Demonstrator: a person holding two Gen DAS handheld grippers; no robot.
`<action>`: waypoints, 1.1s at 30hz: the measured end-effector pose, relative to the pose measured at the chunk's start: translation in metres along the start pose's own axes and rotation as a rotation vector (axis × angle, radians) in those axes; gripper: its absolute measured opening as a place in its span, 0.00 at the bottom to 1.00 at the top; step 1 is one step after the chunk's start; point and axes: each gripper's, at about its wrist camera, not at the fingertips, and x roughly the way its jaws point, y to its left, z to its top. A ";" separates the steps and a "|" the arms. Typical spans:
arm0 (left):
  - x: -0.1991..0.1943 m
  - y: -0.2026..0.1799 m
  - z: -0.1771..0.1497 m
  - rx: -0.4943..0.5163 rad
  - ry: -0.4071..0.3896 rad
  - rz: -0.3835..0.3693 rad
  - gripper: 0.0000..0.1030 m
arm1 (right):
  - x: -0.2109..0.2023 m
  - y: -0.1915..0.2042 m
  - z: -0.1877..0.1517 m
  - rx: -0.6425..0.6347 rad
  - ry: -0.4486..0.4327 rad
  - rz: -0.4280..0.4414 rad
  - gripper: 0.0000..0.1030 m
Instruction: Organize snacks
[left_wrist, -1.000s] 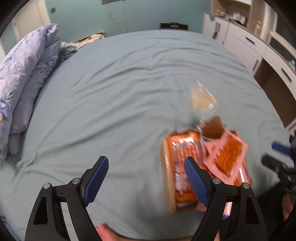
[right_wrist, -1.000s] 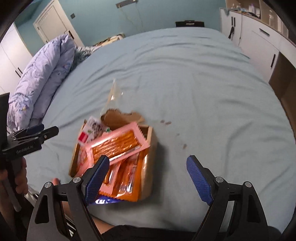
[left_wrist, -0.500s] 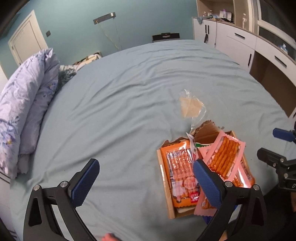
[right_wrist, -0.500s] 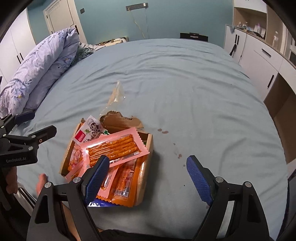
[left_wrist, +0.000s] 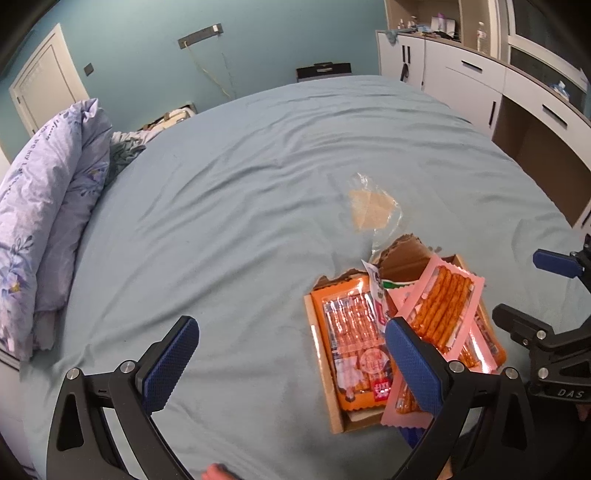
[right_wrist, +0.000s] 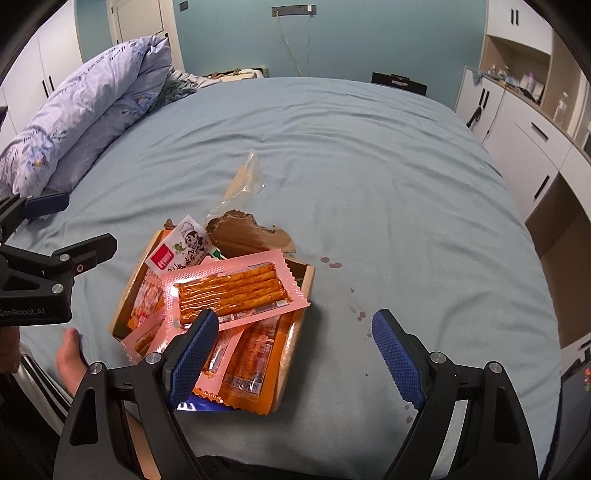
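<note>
both jaws are spread wide, nothing gripped: the left gripper and right gripper are held above the blue bedsheet. the torn cardboard box of orange and pink snack packets is seen beneath them.

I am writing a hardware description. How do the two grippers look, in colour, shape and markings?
Both are alike. The left gripper and the right gripper have black angular frames with silver bolts and blue fingertips with a knurled texture. White "GenRobot.AI" lettering marks the left body; "DAS" shows on the right. No cables or sleeves show.
</note>
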 end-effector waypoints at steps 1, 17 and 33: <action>0.000 0.000 0.000 0.000 0.000 0.000 1.00 | 0.001 0.000 0.000 -0.003 0.000 -0.001 0.83; -0.003 -0.008 -0.001 0.028 -0.010 0.005 1.00 | 0.004 -0.008 0.003 0.051 0.008 0.016 0.83; -0.001 -0.010 -0.001 0.046 -0.028 0.082 1.00 | 0.007 -0.007 0.004 0.032 0.024 0.001 0.83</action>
